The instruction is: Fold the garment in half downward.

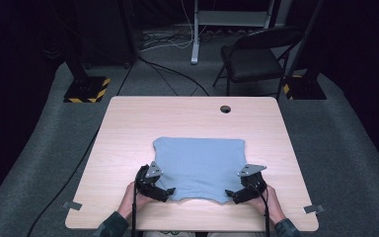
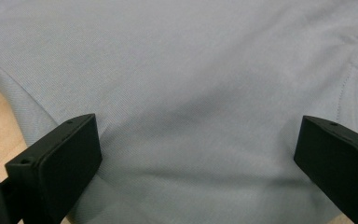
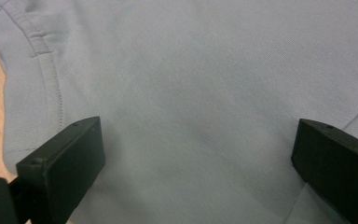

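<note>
While the light blue shirt (image 1: 200, 165) lies flat in the middle of the wooden table (image 1: 128, 118), a little toward the person's side, both hands are down at its near edge. It looks soft and thin and light. It will bend and fold with no trouble, and I think it could bunch up or slide on the smooth wood if it gets pulled fast. It will not break. The best places to grab it seem to be the two near corners, or the stitched edge that shows in both gripper views, where the cloth is a bit thicker.

The left gripper (image 1: 164, 192) sits at the near left corner of the shirt. Its jaws are spread wide apart with blue cloth lying between them, and they pinch nothing yet. The right gripper (image 1: 234, 195) sits at the near right corner. Its jaws are wide apart too, over the cloth, with nothing held.

Past the table stands a dark folding chair (image 1: 256, 54) on the grey floor.
</note>
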{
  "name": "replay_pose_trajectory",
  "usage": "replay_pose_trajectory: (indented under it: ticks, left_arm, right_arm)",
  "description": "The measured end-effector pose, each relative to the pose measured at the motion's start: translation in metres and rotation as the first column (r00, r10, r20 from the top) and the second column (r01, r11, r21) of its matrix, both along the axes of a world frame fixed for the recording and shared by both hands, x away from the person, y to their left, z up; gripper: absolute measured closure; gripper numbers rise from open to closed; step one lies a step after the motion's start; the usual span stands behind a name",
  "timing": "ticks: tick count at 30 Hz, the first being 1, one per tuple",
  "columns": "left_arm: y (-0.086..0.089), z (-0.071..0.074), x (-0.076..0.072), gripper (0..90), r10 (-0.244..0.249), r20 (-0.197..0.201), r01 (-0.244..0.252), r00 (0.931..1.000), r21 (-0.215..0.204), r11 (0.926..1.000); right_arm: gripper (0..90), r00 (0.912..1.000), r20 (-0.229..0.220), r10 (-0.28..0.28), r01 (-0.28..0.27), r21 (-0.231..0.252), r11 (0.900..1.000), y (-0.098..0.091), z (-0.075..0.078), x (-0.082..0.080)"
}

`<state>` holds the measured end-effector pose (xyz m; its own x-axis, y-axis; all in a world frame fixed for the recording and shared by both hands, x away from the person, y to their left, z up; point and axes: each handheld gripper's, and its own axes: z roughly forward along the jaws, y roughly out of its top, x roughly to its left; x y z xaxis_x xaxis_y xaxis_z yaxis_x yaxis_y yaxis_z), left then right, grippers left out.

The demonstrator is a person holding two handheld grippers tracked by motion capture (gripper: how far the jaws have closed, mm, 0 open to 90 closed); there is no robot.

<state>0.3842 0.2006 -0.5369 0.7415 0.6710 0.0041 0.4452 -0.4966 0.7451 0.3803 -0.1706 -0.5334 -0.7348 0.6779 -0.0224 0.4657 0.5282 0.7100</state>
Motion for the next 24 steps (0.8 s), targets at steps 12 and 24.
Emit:
replay_pose_trajectory:
  ticks: [12,24]
  left_arm:
    - [0.012,0.012,-0.006,0.2,0.099,0.031,-0.097,0.9946,-0.058,0.9935]
    - [0.048,0.014,-0.019,0.2,0.214,0.035,-0.212,0.9761,-0.06,0.9754]
  right_arm:
    - [1.5,0.9988,0.024,-0.043,0.042,0.05,0.9979,-0.001,0.004,-0.004]
    - [2.6,0.9848,0.058,-0.164,0.159,0.08,0.9841,-0.037,0.015,-0.019]
